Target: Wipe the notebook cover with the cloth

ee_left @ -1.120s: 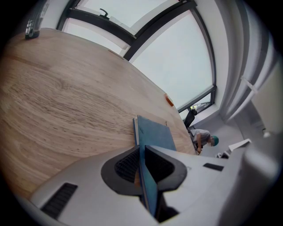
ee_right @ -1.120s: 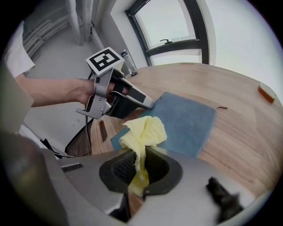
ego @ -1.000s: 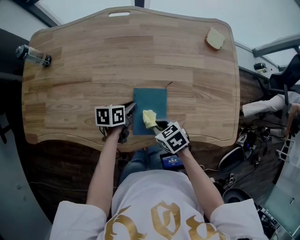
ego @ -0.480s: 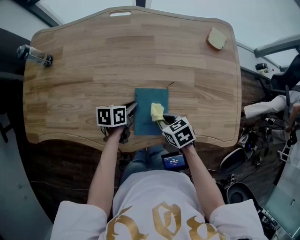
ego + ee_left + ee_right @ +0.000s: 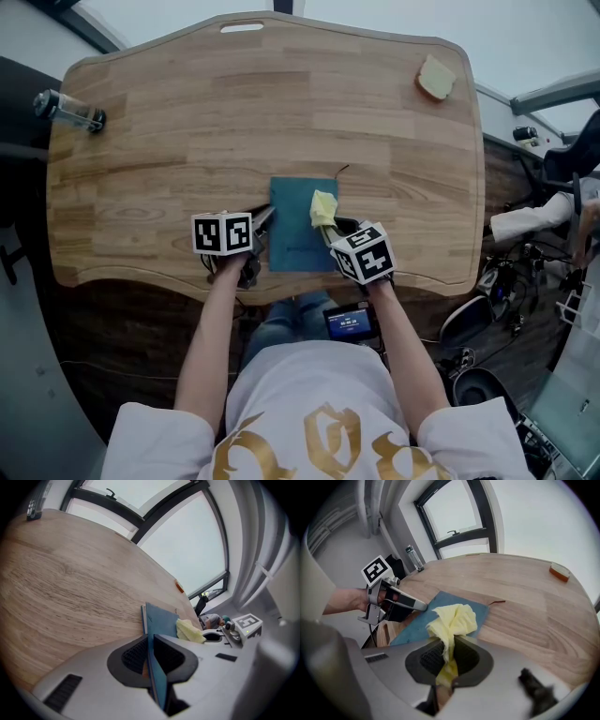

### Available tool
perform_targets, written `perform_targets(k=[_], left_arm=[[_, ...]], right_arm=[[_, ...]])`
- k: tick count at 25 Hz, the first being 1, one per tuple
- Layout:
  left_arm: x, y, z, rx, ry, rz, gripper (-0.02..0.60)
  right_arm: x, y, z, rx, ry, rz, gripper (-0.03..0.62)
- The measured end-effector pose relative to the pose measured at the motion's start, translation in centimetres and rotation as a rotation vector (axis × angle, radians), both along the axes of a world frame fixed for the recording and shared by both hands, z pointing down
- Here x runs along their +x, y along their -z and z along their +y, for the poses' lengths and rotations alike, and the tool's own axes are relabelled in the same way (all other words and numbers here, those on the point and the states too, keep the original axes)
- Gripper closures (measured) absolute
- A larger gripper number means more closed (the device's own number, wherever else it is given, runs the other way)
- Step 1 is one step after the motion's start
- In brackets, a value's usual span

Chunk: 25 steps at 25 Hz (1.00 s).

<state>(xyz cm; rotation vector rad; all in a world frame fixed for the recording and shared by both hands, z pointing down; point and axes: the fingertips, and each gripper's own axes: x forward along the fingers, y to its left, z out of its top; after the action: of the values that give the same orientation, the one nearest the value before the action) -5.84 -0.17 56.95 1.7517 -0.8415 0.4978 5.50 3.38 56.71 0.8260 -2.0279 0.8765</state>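
A teal notebook [image 5: 298, 223] lies near the front edge of the wooden table [image 5: 187, 122]. My left gripper [image 5: 261, 228] is shut on the notebook's left edge; in the left gripper view the notebook [image 5: 159, 620] runs edge-on between the jaws of the left gripper [image 5: 151, 654]. My right gripper [image 5: 330, 227] is shut on a yellow cloth [image 5: 323, 207] that rests on the cover's right part. In the right gripper view the cloth [image 5: 452, 620] bunches out from the right gripper [image 5: 446, 656] over the notebook [image 5: 440, 606], with the left gripper [image 5: 423, 605] at its far side.
A clear bottle [image 5: 67, 110] lies at the table's far left edge. A yellow sponge [image 5: 435, 77] sits at the far right corner. A thin bookmark cord [image 5: 339, 171] sticks out of the notebook's top right. A person's sleeve [image 5: 530, 218] shows beyond the table's right side.
My right gripper has drawn the cloth across the cover from the lower left part toward the upper right. The left gripper and the notebook have stayed put.
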Motion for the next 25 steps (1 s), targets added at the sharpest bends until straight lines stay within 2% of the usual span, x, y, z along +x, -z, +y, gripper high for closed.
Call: perform_targets(k=[14, 25], left_arm=[[0.0, 0.0, 0.0, 0.001, -0.001, -0.003, 0.534], [-0.1, 0.1, -0.1, 0.002, -0.001, -0.001, 0.534]], right_arm=[[-0.1, -0.2, -2.9, 0.023, 0.006, 0.059, 0.553], [-1.8, -0.1, -4.0, 0.048, 0.076, 0.085, 0.553]])
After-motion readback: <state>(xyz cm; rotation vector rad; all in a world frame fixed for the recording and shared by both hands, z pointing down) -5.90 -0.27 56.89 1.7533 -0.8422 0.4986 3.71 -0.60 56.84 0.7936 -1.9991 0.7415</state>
